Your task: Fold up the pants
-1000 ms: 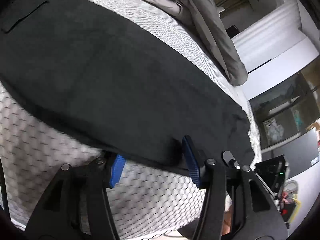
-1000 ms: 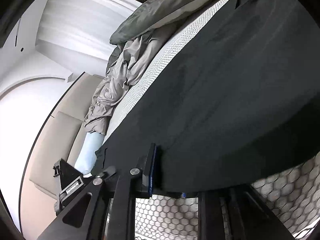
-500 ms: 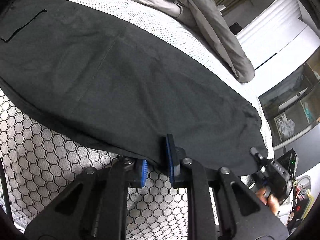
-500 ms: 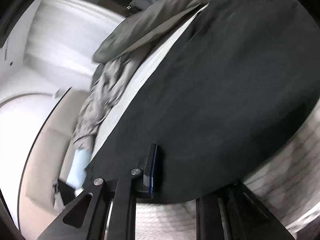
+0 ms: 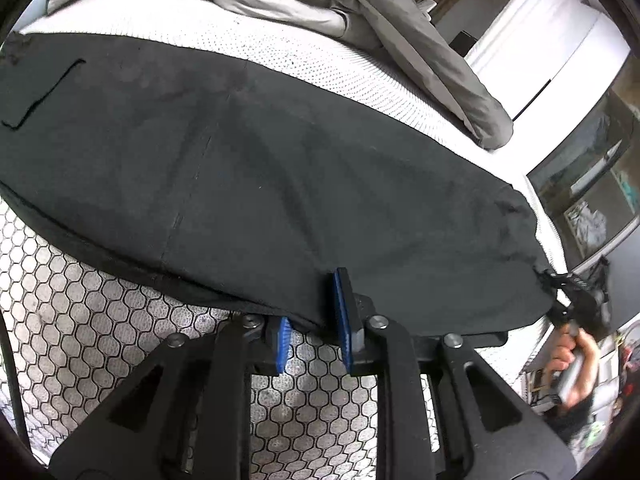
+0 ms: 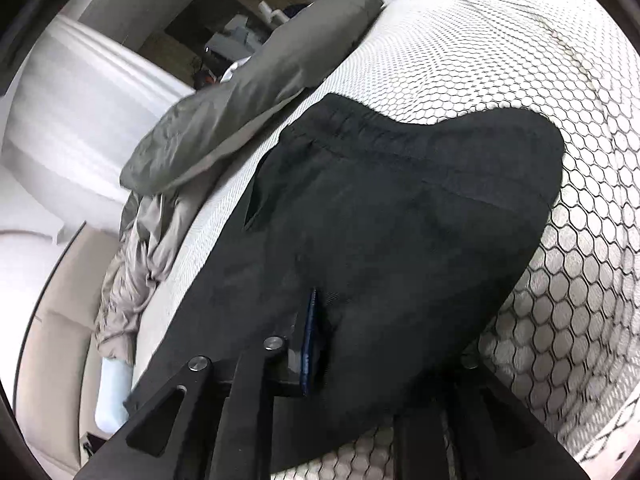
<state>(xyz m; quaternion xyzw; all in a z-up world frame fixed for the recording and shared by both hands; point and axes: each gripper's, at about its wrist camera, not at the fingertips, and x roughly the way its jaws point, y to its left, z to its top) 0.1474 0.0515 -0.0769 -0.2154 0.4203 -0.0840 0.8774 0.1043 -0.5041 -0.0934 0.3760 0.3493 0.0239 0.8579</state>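
Observation:
Black pants (image 5: 280, 184) lie lengthwise on the honeycomb-patterned mattress (image 5: 80, 320). My left gripper (image 5: 314, 300) sits at their near long edge. The folded edge is pinched between its blue pads (image 5: 343, 320), and the jaws are opening slightly. In the left wrist view my right gripper (image 5: 576, 300) is at the pants' far right end, in a person's hand (image 5: 576, 360). In the right wrist view the pants (image 6: 400, 240) drape over my right gripper (image 6: 352, 320), whose jaws are easing open a little. One blue pad (image 6: 309, 340) shows and the other finger is hidden under cloth. The elastic waistband (image 6: 380, 132) lies far from it.
A rumpled grey duvet (image 5: 320, 4) is heaped along the far side of the bed and also shows as grey duvet (image 6: 248, 92) at the upper left in the right wrist view. White wardrobe doors (image 5: 552, 40) and a glass-fronted cabinet (image 5: 592, 184) stand beyond the bed's right end.
The left jaws narrowed from wide apart onto the pants' near edge. The right gripper swept along with its end of the pants, and the waistband came into its view.

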